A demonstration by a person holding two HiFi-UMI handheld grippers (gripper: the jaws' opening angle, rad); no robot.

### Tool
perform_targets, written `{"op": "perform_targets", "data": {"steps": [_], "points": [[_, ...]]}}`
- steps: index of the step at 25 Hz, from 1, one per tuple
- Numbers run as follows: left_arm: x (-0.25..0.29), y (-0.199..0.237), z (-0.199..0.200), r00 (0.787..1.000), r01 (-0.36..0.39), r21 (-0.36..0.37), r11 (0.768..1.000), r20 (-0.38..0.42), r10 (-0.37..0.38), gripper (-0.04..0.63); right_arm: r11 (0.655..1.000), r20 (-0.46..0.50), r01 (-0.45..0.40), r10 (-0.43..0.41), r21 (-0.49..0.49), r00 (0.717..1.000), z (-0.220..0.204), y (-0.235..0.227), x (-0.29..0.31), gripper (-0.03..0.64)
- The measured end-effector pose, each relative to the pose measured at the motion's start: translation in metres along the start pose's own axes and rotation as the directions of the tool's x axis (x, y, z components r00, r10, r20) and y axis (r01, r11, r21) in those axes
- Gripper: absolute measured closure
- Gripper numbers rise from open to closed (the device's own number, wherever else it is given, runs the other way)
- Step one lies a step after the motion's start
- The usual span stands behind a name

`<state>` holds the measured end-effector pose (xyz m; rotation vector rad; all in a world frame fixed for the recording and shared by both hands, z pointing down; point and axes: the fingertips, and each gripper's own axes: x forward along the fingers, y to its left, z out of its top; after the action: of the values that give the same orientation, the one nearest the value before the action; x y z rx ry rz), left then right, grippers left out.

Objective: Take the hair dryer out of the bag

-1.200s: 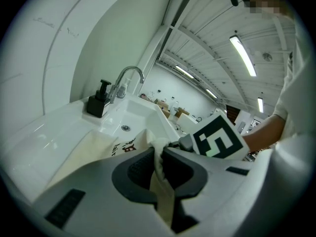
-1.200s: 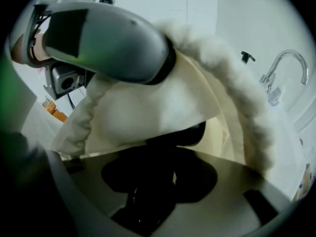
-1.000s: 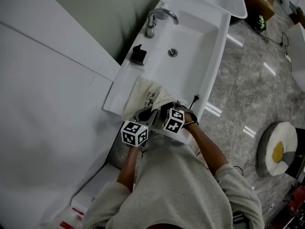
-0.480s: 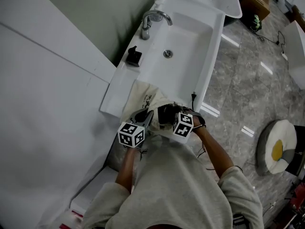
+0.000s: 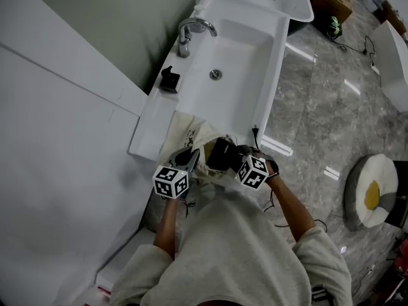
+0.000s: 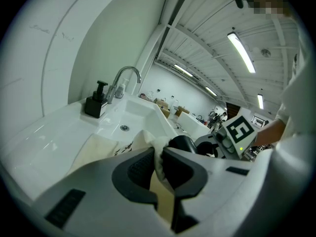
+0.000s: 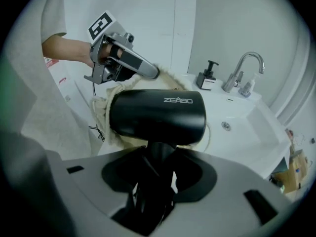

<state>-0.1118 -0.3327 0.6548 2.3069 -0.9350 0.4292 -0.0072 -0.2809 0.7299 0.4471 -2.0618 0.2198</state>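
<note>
A white sink (image 5: 245,43) sits at the top middle of the head view. A shiny tap (image 5: 191,29) stands on its left edge, with a small black soap pump (image 5: 169,80) near it. Grey floor (image 5: 319,107) fills the right side, where a round white thing with a yellow spot (image 5: 370,195) lies.

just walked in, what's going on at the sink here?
A person works two handheld grippers at a white sink counter. The left gripper pinches the rim of a cream cloth bag. The right gripper is clamped on the handle of a black hair dryer, whose body looks clear of the bag's mouth.
</note>
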Motion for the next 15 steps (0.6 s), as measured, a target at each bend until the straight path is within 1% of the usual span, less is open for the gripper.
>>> {"op": "perform_targets", "data": {"steps": [5, 8, 13, 15], "points": [[0.001, -0.005, -0.003, 1.000, -0.008, 0.022, 1.000, -0.022, 0.008, 0.560, 0.997, 0.106, -0.002, -0.007, 0.080, 0.994, 0.000, -0.004, -0.016, 0.446], [0.001, -0.007, -0.006, 1.000, -0.015, 0.019, 1.000, -0.026, 0.015, 0.560, 0.992, 0.159, -0.009, -0.011, 0.125, 0.987, 0.004, -0.003, -0.024, 0.446], [0.000, -0.009, -0.006, 0.999, -0.038, 0.035, 0.999, -0.020, 0.038, 0.558, 0.979, 0.247, -0.008, -0.043, 0.204, 0.968, 0.013, -0.005, -0.037, 0.446], [0.000, -0.013, -0.005, 0.999, -0.032, 0.048, 0.998, -0.015, 0.033, 0.558, 0.970, 0.280, -0.007, -0.063, 0.242, 0.958, 0.017, -0.009, -0.042, 0.445]]}}
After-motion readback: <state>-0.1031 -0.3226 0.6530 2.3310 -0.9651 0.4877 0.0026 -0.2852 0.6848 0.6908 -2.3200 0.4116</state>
